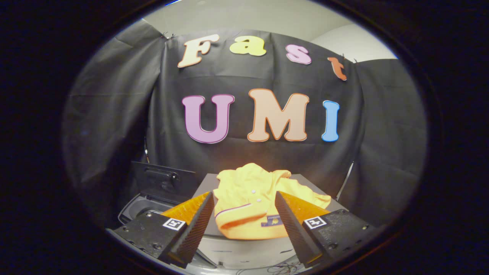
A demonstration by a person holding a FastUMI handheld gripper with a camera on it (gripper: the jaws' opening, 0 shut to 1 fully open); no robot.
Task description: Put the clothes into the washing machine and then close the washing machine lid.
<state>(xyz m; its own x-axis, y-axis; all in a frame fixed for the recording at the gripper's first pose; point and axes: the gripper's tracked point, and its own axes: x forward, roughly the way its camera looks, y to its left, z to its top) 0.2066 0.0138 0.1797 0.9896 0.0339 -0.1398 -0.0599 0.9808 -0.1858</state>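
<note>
Here your hand-held gripper (244,214) hangs with its two fingers spread wide apart, gripping nothing. The crumpled yellow shirt with small white buttons and an orange-trimmed hem (252,198) lies between and just ahead of the fingers, heaped on a flat grey surface (305,181) that stands against the black cloth wall. The near hem of the shirt droops over the front edge of that surface, and in the gap between your fingers you can see a thin dark stripe and a small dark patch on the fabric (too small to read). The right finger's tip overlaps the shirt's edge in the view; whether it touches the cloth cannot be told. The left finger stands clear of it, just beside the fold.

Off beyond your left finger sits the washing machine with its pale grey body (131,210), lower than the shirt's surface. Its dark lid (164,179) stands raised and upright at the back, a handle showing on its face, and the dark round mouth of the drum (143,208) lies open below it, partly hidden by your left finger.
</note>
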